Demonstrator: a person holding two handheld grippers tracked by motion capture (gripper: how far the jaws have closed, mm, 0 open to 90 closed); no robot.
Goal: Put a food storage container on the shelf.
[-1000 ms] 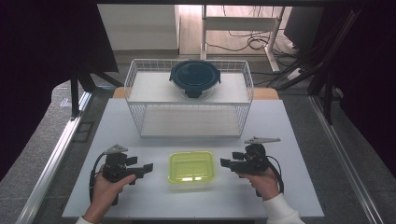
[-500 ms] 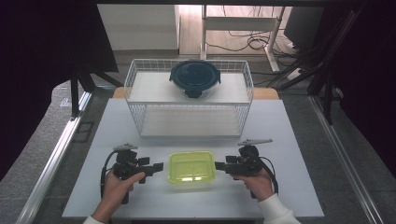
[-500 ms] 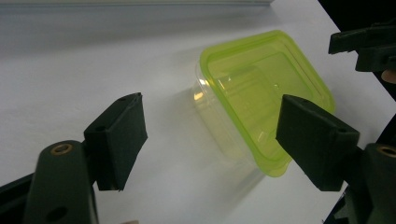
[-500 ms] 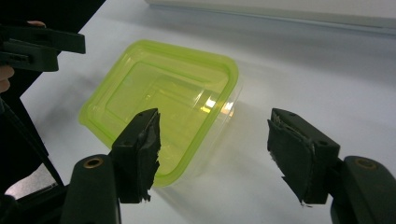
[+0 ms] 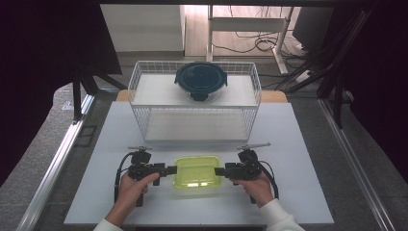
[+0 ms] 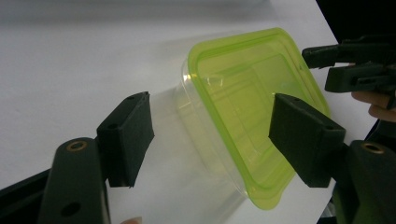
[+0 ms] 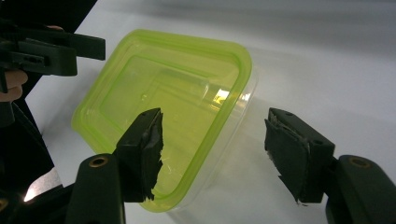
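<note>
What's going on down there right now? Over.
Left gripper and right gripper closing in, not gripping. Green-lidded container between them on table. Nothing in the way.

A green box (image 5: 197,170) sits on the white bench (image 5: 298,159). The left gripper (image 5: 169,170) and right gripper (image 5: 219,171) are at its two sides. A dark bowl (image 5: 200,81) is on the wire rack (image 5: 144,86).

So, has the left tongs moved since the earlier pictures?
Yes. The left tongs moved toward the green-lidded container and away from the wire basket, jaws closing.

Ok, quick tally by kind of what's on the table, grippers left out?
Lidded containers: 2, the green-lidded container at the table's near edge and the dark round container inside the basket.
Wire baskets: 1, the white wire basket.
Total: 3
</note>
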